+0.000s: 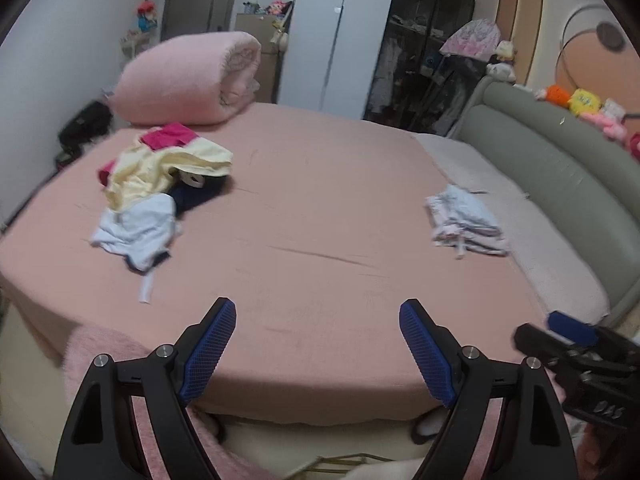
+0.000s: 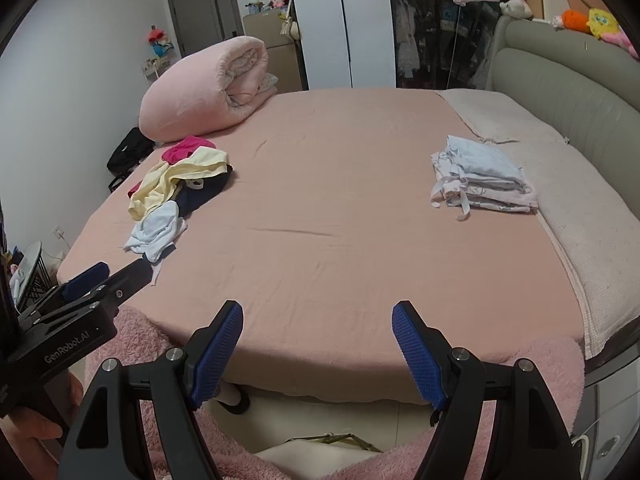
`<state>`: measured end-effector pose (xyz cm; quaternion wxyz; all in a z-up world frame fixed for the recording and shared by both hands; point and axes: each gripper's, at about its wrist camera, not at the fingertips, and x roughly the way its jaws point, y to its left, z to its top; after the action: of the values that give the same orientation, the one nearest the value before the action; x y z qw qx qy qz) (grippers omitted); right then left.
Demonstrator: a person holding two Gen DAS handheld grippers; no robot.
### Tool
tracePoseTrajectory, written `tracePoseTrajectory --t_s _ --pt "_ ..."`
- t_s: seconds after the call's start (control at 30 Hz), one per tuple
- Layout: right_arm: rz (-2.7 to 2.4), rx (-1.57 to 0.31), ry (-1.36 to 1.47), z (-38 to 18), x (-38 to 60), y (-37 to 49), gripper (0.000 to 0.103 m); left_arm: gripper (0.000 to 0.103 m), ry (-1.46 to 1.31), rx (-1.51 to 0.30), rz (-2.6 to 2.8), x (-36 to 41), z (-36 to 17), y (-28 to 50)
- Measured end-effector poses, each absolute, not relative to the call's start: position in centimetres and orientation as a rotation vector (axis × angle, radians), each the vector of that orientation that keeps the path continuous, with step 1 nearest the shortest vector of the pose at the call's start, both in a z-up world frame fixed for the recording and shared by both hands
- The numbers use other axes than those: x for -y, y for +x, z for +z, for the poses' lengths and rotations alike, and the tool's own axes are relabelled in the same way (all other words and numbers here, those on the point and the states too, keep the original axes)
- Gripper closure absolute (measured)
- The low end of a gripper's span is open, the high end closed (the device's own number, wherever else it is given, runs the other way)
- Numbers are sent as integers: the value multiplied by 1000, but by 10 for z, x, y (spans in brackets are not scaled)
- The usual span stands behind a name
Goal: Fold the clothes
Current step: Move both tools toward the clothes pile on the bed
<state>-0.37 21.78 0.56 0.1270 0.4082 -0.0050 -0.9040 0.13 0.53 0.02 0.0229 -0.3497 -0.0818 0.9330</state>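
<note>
Before me lies a wide bed with a pink sheet (image 2: 340, 200) and a grey padded headboard (image 2: 568, 92). A rolled pink quilt (image 2: 204, 88) sits at its far corner, below white walls (image 2: 80, 60) and a dark glass-fronted wardrobe (image 1: 420, 60).

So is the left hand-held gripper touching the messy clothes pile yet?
Apart. The left wrist view shows the left hand-held gripper open at the bed's near edge, with bare sheet before the clothes pile.

A bed (image 2: 320, 184) with a pink sheet carries a rolled pink quilt (image 2: 208, 88) at its far left corner, a loose heap of unfolded clothes (image 2: 176, 188) just beside the quilt, and a folded stack (image 2: 480, 180) well apart on the right, near a pale cover (image 2: 580, 216).
</note>
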Motion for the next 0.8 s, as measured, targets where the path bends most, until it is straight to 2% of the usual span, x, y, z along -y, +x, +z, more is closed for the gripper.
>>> tracePoseTrajectory --t_s 0.23,0.27,0.33,0.57,0.8 --pt "-2626 -15 1169 4 -214 -4 26 19 -1037 153 2888 -38 1 9" --pt "-2606 -13 1154 4 -212 -7 26 19 -1028 186 2874 -33 2 9" --pt "-2564 -22 1122 6 -204 -17 26 19 -1030 261 2858 -8 5 0" --pt "-2424 -135 999 21 -141 -76 26 19 -1046 297 2982 88 17 -44" --pt "-2254 -212 1005 3 -35 -141 26 19 -1129 404 3110 180 -1 -71"
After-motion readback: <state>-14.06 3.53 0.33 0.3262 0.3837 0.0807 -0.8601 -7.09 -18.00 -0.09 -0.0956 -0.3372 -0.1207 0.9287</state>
